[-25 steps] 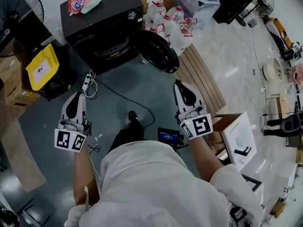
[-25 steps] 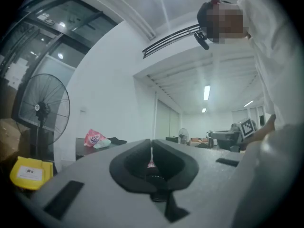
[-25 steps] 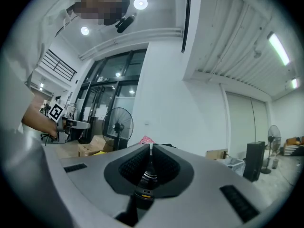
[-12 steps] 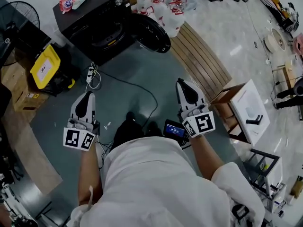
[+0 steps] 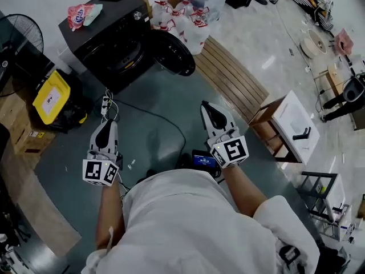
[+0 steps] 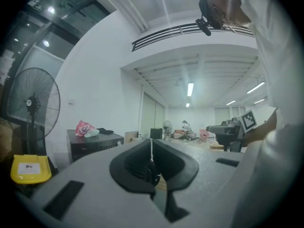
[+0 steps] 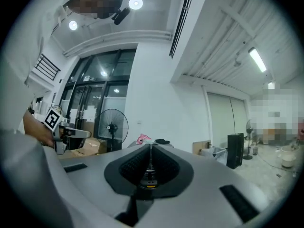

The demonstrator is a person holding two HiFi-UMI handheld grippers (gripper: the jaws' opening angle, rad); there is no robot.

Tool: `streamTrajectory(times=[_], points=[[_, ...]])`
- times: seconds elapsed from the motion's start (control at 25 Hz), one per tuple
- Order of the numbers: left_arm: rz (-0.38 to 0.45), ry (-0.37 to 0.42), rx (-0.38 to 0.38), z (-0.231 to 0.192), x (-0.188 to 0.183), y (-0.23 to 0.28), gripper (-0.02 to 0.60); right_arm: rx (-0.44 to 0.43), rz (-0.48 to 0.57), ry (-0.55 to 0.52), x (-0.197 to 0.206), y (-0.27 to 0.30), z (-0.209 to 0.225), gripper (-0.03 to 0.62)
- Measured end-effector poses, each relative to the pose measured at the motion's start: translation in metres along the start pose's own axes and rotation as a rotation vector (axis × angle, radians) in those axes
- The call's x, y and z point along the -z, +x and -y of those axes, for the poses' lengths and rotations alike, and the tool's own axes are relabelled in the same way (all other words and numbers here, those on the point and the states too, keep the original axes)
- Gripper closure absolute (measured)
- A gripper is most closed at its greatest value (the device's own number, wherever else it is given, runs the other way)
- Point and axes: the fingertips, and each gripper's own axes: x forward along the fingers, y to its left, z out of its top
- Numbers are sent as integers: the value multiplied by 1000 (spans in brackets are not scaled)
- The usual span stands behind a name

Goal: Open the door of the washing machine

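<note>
**Washing machine.** The black front-loading washing machine [image 5: 108, 30] stands at the far left of the scene, on the floor [image 5: 159, 104]. Its round door [image 5: 174, 53] already hangs open, swung out to the right of the drum opening [image 5: 122, 55]. A pink bag [image 5: 78, 14] lies on the machine's top panel.

**Left gripper.** The left gripper [image 5: 106, 123] is held level at the near left and aimed toward the machine, well apart from it. Its jaws are fully closed against each other, with nothing between them.

**Right gripper.** The right gripper [image 5: 206, 106] is held level at the near right, pointing toward the open door and well apart from it. Its jaws meet along a thin line and grip nothing.

**Surroundings.**
- A power strip [image 5: 105, 101] with a trailing cable lies on the floor between the left gripper and the machine.
- A yellow container [image 5: 50, 88] sits to the left of the machine, with a standing fan [image 5: 21, 34] beyond it.
- White jugs with red caps [image 5: 178, 19] are grouped just right of the machine, at the far end of a slatted wooden platform [image 5: 234, 80].
- A small lit screen [image 5: 203, 161] sits just beside the right gripper's marker cube.
</note>
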Motion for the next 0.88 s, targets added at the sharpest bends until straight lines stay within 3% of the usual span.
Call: streamTrajectory(times=[0.36,0.64,0.88], points=[[14,-66,14,-67,7,-58,563,-15,-30,-10,-5,26,-97,556],[-21,-92,64,-72,34,-75,563,21,-84,-7,5,23,-122,556],[1,-113,26,-68,21,-80,563,-23,-72,5,8,21,-129,557]])
